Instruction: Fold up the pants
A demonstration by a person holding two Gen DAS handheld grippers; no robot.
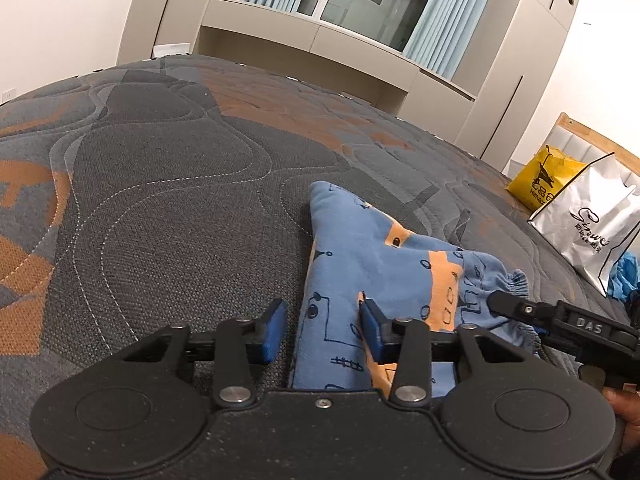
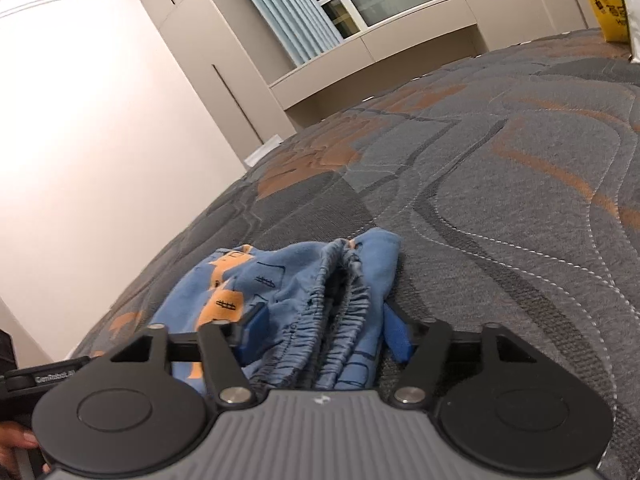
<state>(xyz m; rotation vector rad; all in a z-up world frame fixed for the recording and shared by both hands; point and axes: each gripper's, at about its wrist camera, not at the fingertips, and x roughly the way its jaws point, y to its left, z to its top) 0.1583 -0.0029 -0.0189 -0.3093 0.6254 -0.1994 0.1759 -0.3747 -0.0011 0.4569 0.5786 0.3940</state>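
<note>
Quilted grey-and-orange mattress [image 1: 168,184], blue pants [image 1: 360,248] bunched near its front edge, both claws down at them.

Part of the pants is hidden under each claw body, so the full fold can't be read, and a white bag [image 1: 592,220] and a yellow bag [image 1: 540,176] at the far corner are cut by the frame edge. Pants: blue with orange patches and dark line drawings, folded into a thick bundle, gathered elastic waistband [image 2: 336,312] gaping toward the right claw [image 2: 324,336]. That claw stands spread, waistband between its blue pads, no clear pinch. Left claw [image 1: 320,332] is partly spread too; one pad sits on the fabric, the other over bare mattress beside the bundle's edge.
</note>
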